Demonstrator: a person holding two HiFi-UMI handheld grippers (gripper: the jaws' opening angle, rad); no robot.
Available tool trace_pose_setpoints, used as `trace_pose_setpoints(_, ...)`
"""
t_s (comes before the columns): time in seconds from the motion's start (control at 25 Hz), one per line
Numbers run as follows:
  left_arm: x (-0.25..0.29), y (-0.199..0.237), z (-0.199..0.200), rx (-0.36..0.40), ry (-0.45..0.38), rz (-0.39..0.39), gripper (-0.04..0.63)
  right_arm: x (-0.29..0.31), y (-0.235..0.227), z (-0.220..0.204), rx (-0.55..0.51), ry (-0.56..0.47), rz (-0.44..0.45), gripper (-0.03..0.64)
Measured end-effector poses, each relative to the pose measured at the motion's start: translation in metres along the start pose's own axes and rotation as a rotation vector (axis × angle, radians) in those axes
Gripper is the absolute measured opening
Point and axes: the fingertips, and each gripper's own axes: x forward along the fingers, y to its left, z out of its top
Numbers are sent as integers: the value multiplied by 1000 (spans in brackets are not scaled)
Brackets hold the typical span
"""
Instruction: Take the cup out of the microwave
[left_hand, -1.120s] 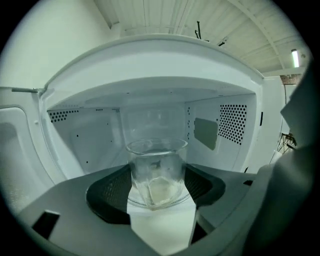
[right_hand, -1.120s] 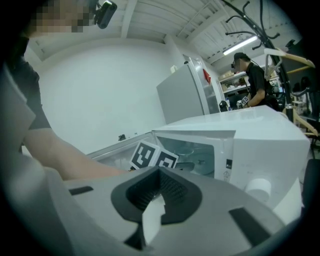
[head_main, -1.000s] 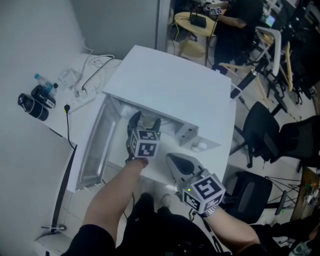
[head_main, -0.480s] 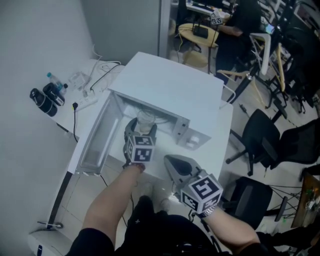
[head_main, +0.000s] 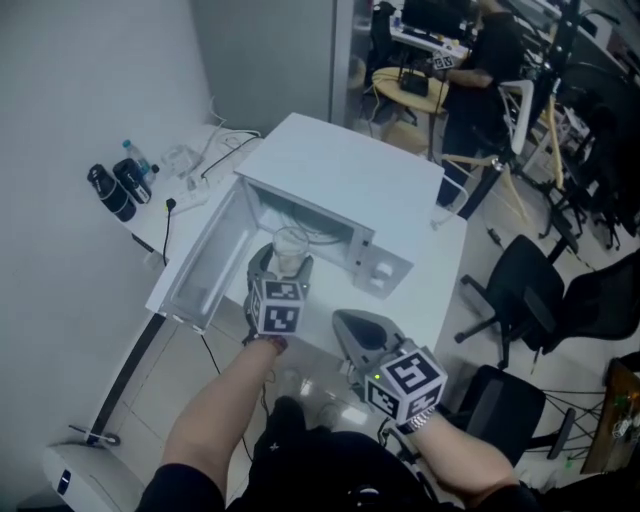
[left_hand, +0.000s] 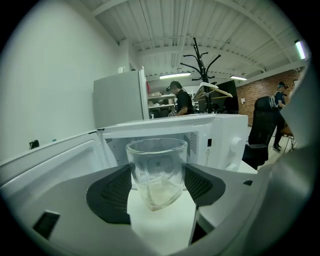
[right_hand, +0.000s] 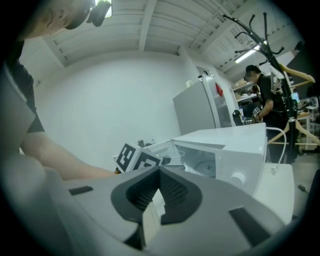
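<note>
Clamped on the cup with the left gripper: dark ribbed pads pressed to opposite sides of the clear glass wall, cup upright, rim level, apparently empty. Held clear of any surface, just in front of the microwave mouth, over the strip of bench between the oven front and the near edge. Judged to be a side grip low on the wall, chosen to keep the rim free and the glass from tipping on the way out. Judged as just outside the cavity, not yet set down. Right gripper parked nearer the body, close to the near edge of the bench, jaws closed with nothing between them; probably kept back to leave the oven mouth free. Door swung fully open toward the left edge of the bench, lying beside the left gripper's path, near but apart from it. Control panel to the right of the cavity, also close. Free bench to the right of the microwave as a likely set-down spot. At the far left corner: dark bottles and loose cables, well apart from the cup. Beyond the right edge, office chairs on the floor, no obstacle.
</note>
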Motion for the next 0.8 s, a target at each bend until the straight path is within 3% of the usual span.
trace_pose_setpoints(0.24, -33, -6, 4, 7, -15, 6, 325, -13, 11, 2, -10, -17, 16, 18)
trace_pose_setpoints(0.8, -109, -5, 6, 9, -71, -63, 325, -21, 54, -1, -11, -55, -33, 18)
